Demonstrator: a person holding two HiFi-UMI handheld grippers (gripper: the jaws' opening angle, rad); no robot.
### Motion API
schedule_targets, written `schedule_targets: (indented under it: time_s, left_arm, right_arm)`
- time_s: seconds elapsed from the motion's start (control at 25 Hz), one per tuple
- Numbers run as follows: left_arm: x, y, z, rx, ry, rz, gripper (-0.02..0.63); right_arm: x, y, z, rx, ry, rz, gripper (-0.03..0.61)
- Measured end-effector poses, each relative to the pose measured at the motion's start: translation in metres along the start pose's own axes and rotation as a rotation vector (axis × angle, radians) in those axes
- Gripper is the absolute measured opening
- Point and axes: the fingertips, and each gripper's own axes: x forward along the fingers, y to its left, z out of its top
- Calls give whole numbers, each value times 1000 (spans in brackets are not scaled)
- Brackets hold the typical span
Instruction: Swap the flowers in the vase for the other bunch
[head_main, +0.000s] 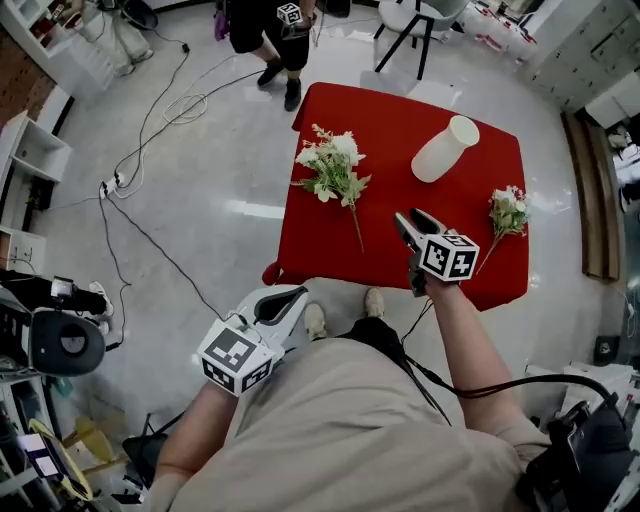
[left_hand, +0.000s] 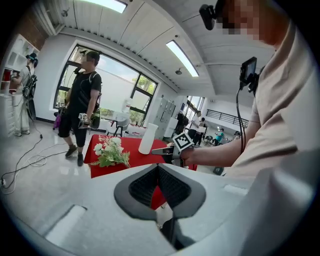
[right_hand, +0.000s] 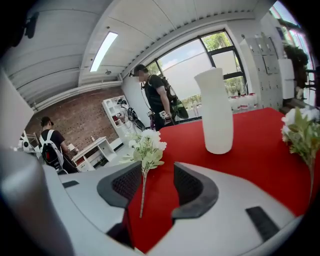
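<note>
The table (head_main: 400, 120) is red. The vase (head_main: 445, 149) is plain white. The 2 bunches, the larger bunch (head_main: 332, 165) and the smaller bunch (head_main: 508, 213), have white blossoms and green leaves. The left gripper (head_main: 288, 298) and the right gripper (head_main: 412, 222) are white (pads dark grey), with black-and-white square markers.

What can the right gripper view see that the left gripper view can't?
Only the right gripper view shows the smaller flower bunch, at its right edge. Only the left gripper view shows the right gripper itself, reaching over the table, and the arm holding it. Both show the white vase standing upright with no flowers in it, the bigger flower bunch lying on the red tablecloth, and a person in black standing beyond the table.
</note>
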Motion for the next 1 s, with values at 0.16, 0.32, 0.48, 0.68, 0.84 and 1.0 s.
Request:
schedule_targets:
  time_s: [0.16, 0.32, 0.48, 0.68, 0.84, 1.0]
  left_arm:
    - [26, -22, 7, 37, 20, -81, 8]
    - [56, -54, 19, 90, 40, -182, 8]
    - [82, -79, 31, 121, 54, -254, 8]
    - [112, -102, 41, 142, 68, -291, 8]
    - [136, -115, 51, 144, 77, -290, 8]
    - [161, -126, 61, 138, 84, -276, 8]
  right_arm:
    - [-56, -37, -5, 46, -41, -82, 206]
    - [-119, -89, -7, 87, -76, -204, 207]
    - [-171, -142, -6, 144, -103, -310, 210]
    - [-223, -218, -3, 230, -138, -409, 216]
    - [-245, -268, 3, 289, -140, -458, 226]
    - [-248, -311, 5, 357, -127, -453, 239]
